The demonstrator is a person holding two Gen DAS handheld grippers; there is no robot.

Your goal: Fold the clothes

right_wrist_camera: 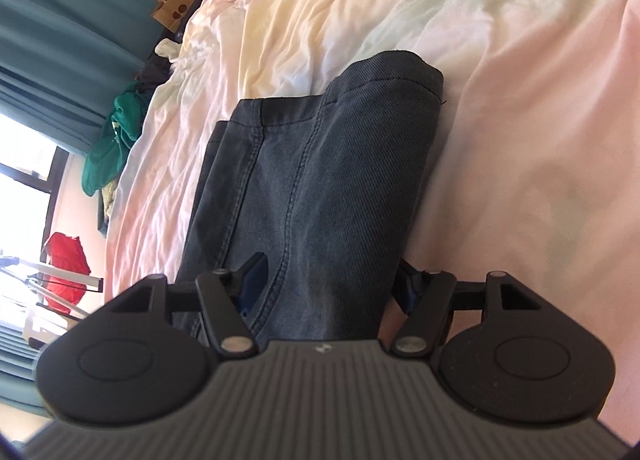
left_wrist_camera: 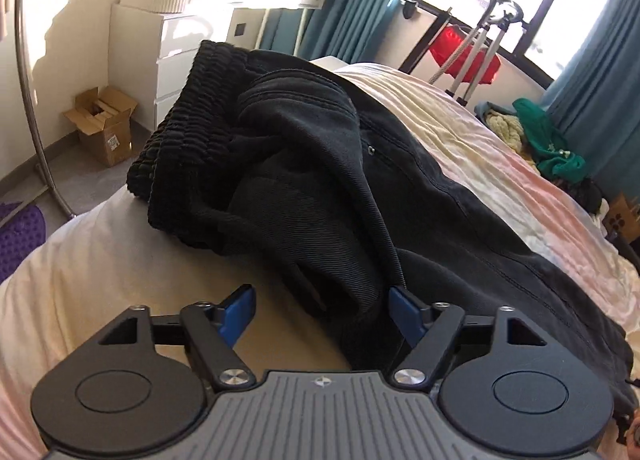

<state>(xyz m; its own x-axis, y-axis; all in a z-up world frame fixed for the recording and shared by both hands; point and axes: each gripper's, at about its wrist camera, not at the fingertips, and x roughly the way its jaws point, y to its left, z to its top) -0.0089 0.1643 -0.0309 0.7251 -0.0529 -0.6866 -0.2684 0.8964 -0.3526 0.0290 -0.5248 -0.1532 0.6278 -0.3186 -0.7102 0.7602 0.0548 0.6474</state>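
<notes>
Pastel bedding covers the bed, and the dark trousers lie along it, bunched at the elastic waistband, legs stretched flat toward the hems. Each claw is released, fingers spread wide: the left claw straddles a fold near the waist, the right claw straddles the legs. Pinching only the top layer could leave lower cloth behind, skewing the fold.

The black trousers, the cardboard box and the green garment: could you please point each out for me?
black trousers [left_wrist_camera: 304, 164]: left wrist view, bunched upper fabric.
cardboard box [left_wrist_camera: 106, 128]: left wrist view, open top.
green garment [left_wrist_camera: 548, 140]: left wrist view, crumpled middle.
</notes>
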